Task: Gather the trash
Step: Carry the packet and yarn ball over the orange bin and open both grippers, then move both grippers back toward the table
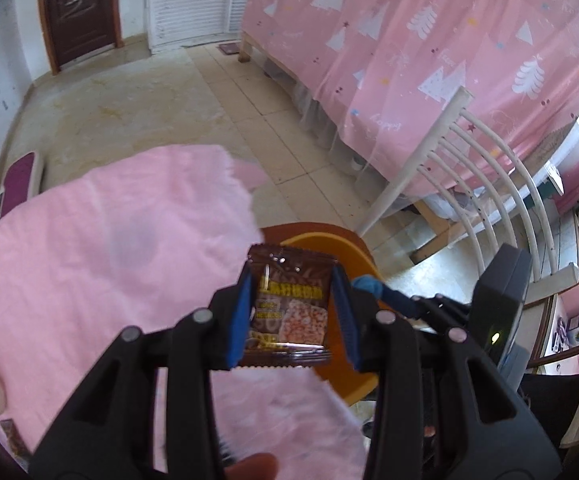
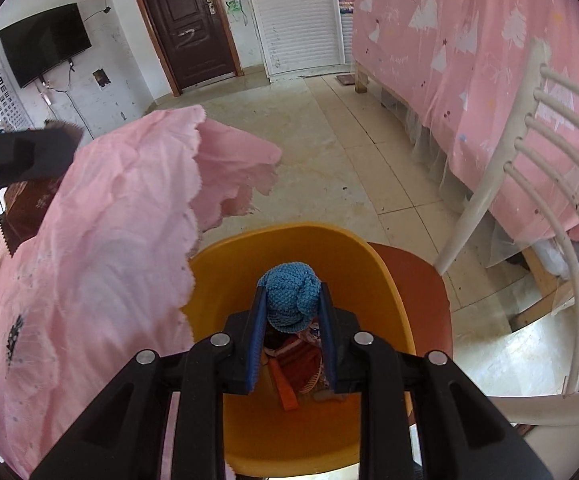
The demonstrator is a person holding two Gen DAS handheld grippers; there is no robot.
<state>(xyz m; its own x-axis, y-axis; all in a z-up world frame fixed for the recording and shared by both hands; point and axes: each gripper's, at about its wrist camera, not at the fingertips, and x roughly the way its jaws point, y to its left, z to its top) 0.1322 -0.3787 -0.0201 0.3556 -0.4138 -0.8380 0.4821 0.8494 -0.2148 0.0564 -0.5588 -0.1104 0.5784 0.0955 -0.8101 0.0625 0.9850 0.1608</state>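
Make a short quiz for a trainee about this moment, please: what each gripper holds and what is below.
1. True or false: the left gripper is shut on a brown snack packet.
2. What is in the right gripper? A) a blue knitted item B) a glass bottle C) nothing
3. Fill in: below the right gripper stands a bin of ______ colour.

Key: 1 true. 2 A. 3 orange.

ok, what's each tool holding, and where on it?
Left tool: brown snack wrapper, pinched by its two side edges. Right tool: blue knitted item, squeezed across its sides.
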